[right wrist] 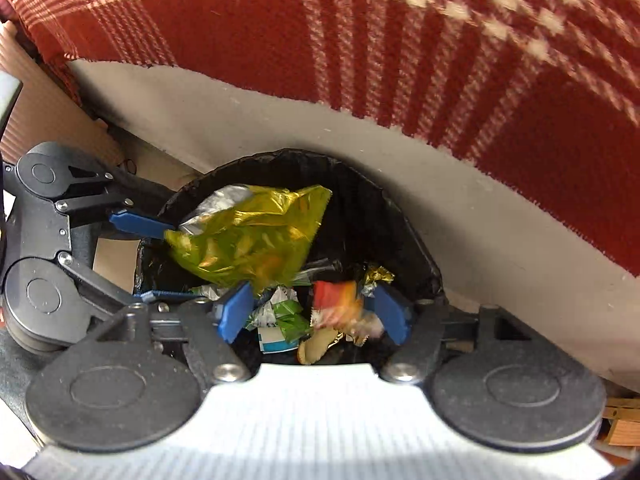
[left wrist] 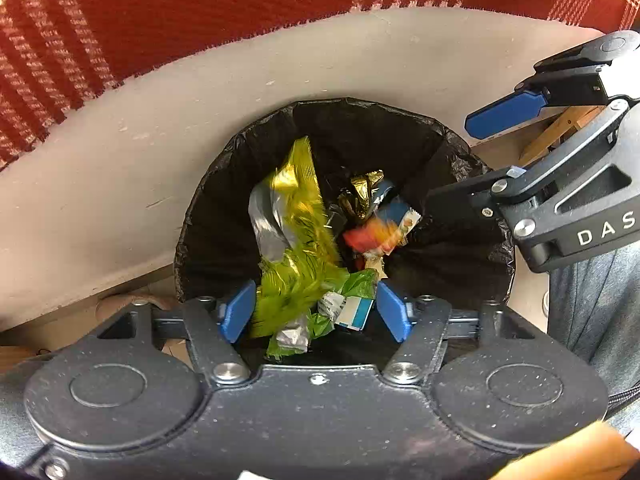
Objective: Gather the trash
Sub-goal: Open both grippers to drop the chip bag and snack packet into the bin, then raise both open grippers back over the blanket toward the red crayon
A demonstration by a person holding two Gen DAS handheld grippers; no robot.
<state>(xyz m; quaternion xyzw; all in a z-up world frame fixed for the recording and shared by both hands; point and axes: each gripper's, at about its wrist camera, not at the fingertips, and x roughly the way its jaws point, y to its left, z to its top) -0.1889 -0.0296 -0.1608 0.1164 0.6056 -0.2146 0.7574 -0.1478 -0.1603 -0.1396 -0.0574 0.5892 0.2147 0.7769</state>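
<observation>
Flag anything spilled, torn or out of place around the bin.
Nothing stands out. The wrappers, including the yellow-green foil bag and the red-orange wrapper, sit or fall inside the black-lined bin; no litter shows on the visible floor beside it.

A home: plaid blanket (right wrist: 440, 60), lined wastebin (left wrist: 224, 216).

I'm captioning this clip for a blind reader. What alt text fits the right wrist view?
Seen from above, a black-lined bin holds a yellow foil bag and small wrappers. The right gripper hangs over it, jaws open on nothing, the left gripper alongside. Red plaid cloth lies behind.
</observation>
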